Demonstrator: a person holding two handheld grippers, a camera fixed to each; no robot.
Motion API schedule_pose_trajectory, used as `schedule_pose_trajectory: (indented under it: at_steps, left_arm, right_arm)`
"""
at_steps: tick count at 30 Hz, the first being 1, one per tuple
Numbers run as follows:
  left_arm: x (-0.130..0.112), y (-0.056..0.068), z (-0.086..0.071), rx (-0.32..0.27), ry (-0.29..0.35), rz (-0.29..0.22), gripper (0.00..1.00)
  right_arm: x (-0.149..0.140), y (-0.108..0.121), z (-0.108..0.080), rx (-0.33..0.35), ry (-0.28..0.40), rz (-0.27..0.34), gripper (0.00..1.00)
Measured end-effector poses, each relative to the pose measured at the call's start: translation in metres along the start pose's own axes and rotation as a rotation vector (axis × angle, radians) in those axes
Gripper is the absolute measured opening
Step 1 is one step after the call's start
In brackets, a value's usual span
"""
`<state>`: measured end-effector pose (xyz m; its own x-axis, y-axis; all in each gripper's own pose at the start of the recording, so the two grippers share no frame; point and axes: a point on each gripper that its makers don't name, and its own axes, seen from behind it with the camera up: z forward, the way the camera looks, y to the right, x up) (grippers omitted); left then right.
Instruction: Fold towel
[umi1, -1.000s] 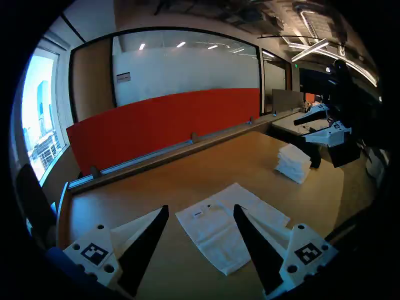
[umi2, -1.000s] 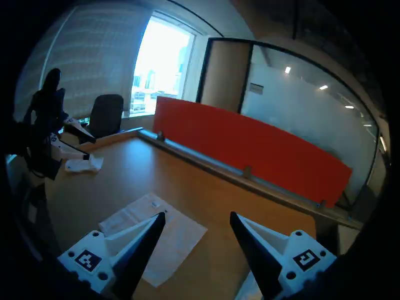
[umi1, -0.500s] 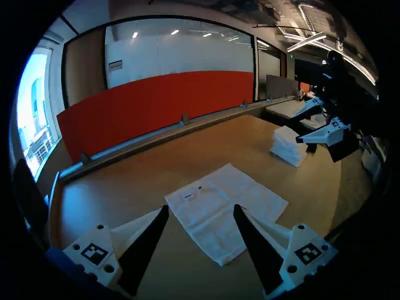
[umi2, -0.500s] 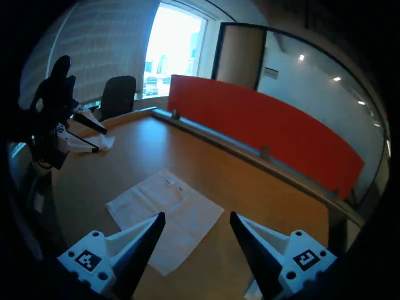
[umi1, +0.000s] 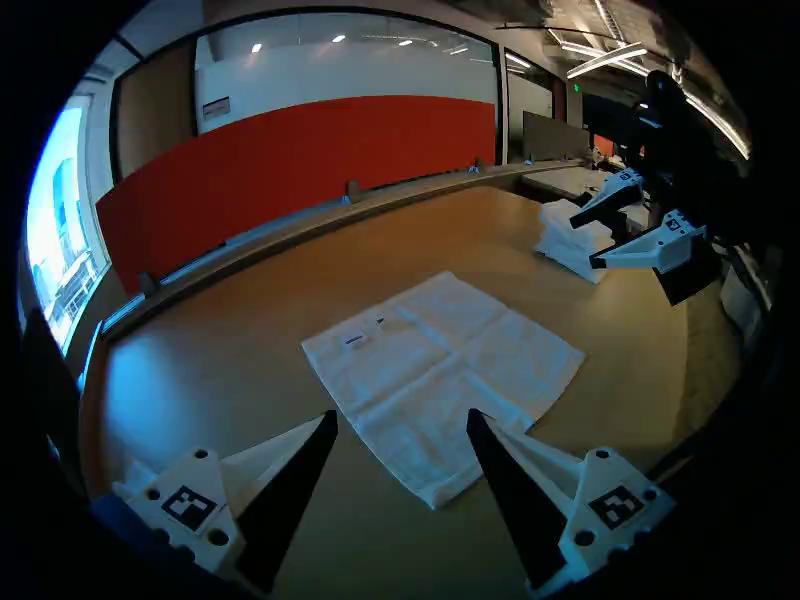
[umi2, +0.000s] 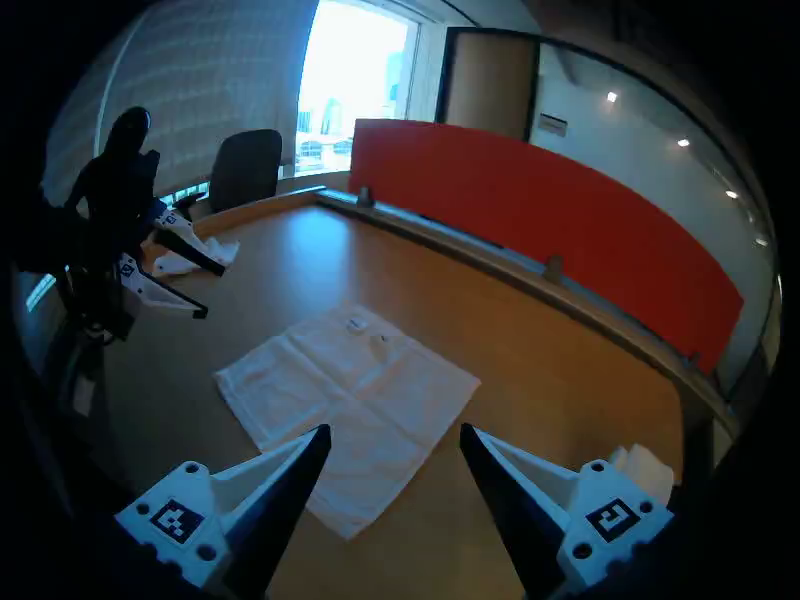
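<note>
A white towel (umi1: 440, 360) lies spread flat on the wooden table (umi1: 220, 350), a small label near its far edge. In the left gripper view my left gripper (umi1: 400, 425) hovers open just short of the towel's near corner, nothing between its fingers. The right gripper (umi1: 610, 225) shows farther off at the right, held by a person's dark hand, open. In the right gripper view the same towel (umi2: 345, 395) lies ahead of my right gripper (umi2: 393, 435), which is open and empty above its near edge. The left gripper (umi2: 185, 275) appears at the far left, open.
A stack of folded white towels (umi1: 570, 235) sits at the table's far right, behind the right gripper. A crumpled white cloth (umi2: 205, 255) lies near the left gripper, another white cloth (umi2: 645, 470) at the table's right edge. A red partition (umi1: 300, 160) runs along the far edge; an office chair (umi2: 240, 170) stands beyond.
Both grippers have tilted down and drawn closer to the towel, which now sits larger and nearer the middle of each view. Both stay open.
</note>
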<state>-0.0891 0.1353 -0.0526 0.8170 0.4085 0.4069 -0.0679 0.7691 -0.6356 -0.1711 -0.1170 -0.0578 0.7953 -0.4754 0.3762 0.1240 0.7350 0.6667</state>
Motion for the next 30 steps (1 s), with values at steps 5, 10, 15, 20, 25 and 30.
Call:
schedule_pose_trajectory:
  at_steps: [5,10,15,20,25,30]
  left_arm:
    - [-0.021,0.008,0.014,-0.016,-0.035,0.007,0.96]
    - [-0.045,0.015,0.025,-0.029,-0.079,0.005,0.96]
    - [-0.065,0.020,0.034,-0.039,-0.116,-0.007,0.96]
    - [-0.082,0.023,0.040,-0.048,-0.151,-0.018,0.96]
    - [-0.099,0.025,0.046,-0.053,-0.192,-0.033,0.96]
    - [-0.110,0.031,0.049,-0.064,-0.222,-0.047,0.96]
  right_arm:
    - [-0.022,-0.006,0.011,0.006,-0.030,0.010,1.00]
    - [-0.046,-0.011,0.019,0.011,-0.065,0.021,1.00]
    - [-0.068,-0.017,0.024,0.021,-0.100,0.020,1.00]
    - [-0.091,-0.024,0.028,0.036,-0.140,0.022,1.00]
    - [-0.111,-0.031,0.031,0.054,-0.179,0.021,1.00]
    - [-0.125,-0.034,0.034,0.064,-0.204,0.026,1.00]
